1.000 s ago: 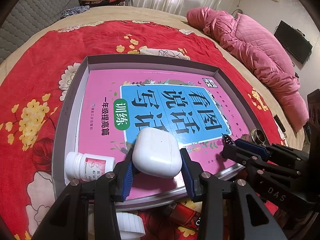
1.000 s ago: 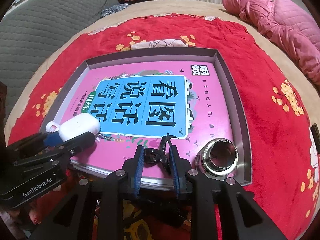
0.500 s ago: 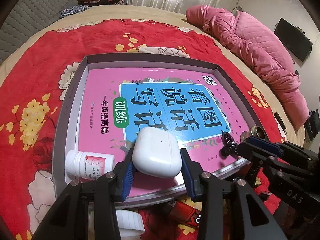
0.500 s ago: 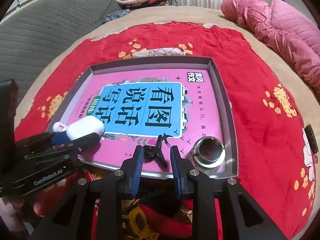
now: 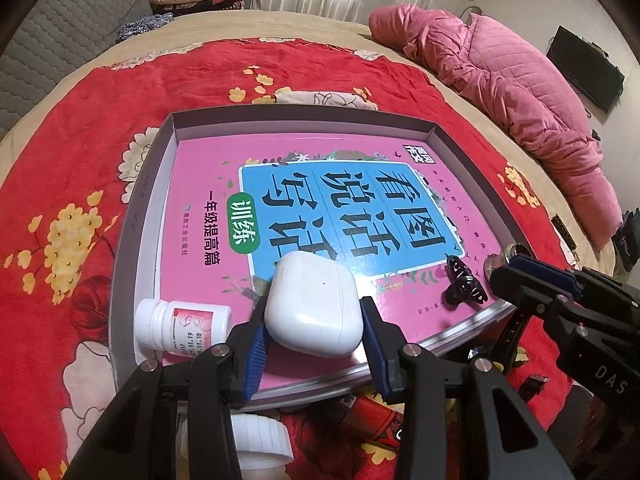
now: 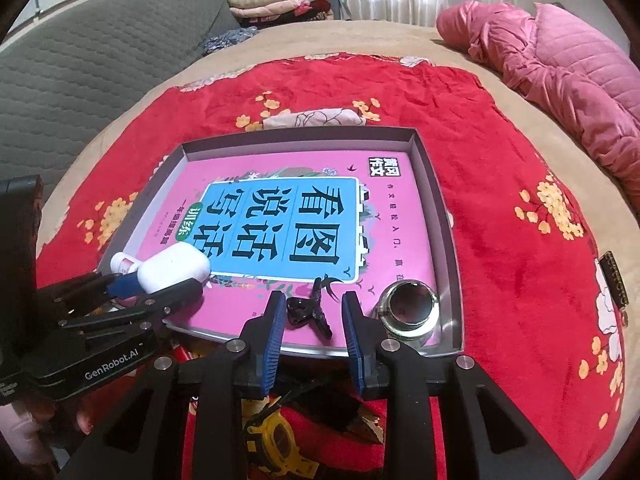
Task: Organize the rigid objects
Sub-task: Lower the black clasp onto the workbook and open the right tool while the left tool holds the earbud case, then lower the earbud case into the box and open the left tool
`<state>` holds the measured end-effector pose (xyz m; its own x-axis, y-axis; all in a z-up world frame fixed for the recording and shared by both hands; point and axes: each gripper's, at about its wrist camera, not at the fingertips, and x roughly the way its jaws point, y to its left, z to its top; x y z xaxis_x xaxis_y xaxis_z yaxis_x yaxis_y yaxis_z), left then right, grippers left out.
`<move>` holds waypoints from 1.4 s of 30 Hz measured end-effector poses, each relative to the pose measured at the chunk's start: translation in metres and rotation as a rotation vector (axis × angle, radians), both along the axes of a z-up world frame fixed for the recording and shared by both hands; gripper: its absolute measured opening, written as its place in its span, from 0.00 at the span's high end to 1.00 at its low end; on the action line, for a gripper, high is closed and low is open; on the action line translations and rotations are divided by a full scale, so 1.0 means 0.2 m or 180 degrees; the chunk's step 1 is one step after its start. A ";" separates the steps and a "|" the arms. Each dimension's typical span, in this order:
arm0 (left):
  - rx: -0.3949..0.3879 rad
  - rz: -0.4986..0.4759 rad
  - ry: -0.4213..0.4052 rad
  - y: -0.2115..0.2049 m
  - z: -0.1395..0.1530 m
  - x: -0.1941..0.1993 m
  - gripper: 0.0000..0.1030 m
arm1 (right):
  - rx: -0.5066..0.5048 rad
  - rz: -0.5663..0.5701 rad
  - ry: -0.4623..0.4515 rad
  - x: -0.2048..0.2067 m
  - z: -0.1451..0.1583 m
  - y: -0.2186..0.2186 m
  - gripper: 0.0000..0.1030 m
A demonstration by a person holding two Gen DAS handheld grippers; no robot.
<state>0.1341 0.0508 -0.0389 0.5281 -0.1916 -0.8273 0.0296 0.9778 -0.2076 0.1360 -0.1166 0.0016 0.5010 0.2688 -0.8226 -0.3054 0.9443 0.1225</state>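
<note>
The black hair clip (image 6: 310, 312) now lies free on the pink book (image 6: 280, 216) near the tray's front edge, where a second ago the right gripper (image 6: 314, 326) was pinched shut on it; the blue pads have since parted and stand well to either side of the clip, touching nothing, so the clip has just been let go and counts as placed. In the left view the same clip (image 5: 464, 285) rests on the book's lower right corner with the right gripper drawn a little back from it. The white earbud case (image 5: 312, 304) sits between the fingers of the left gripper (image 5: 312, 344), both pads close against its sides; it looks pinched, and the case seems to rest on the book, as it did a second ago, so its release looks like the step still to come. Both things are inside the grey tray (image 5: 136, 216), which also holds a white pill bottle (image 5: 182, 330) lying on its side at the front left corner and a metal ring fitting (image 6: 410, 308) at the front right. The tray lies on a red flowered blanket (image 5: 72, 152) on the bed. A yellow tape measure (image 6: 276, 440) and other bits in front of the tray are not yet sorted.
</note>
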 end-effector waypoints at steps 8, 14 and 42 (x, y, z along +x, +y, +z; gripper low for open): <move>0.0017 -0.0008 -0.0003 -0.01 0.00 0.00 0.58 | 0.0013 -0.0034 -0.0011 -0.01 0.00 -0.01 0.49; -0.0105 -0.0048 0.0018 0.00 0.02 0.00 0.58 | 0.0008 -0.0044 -0.0031 -0.01 0.01 -0.01 0.49; -0.0121 -0.0033 -0.0197 0.02 0.09 -0.03 0.57 | -0.0059 -0.0035 -0.0139 -0.03 0.05 -0.01 0.47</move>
<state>0.1283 0.0545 -0.0203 0.5757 -0.2281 -0.7852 0.0536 0.9688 -0.2422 0.1304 -0.1196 0.0123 0.5395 0.2480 -0.8046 -0.2996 0.9496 0.0919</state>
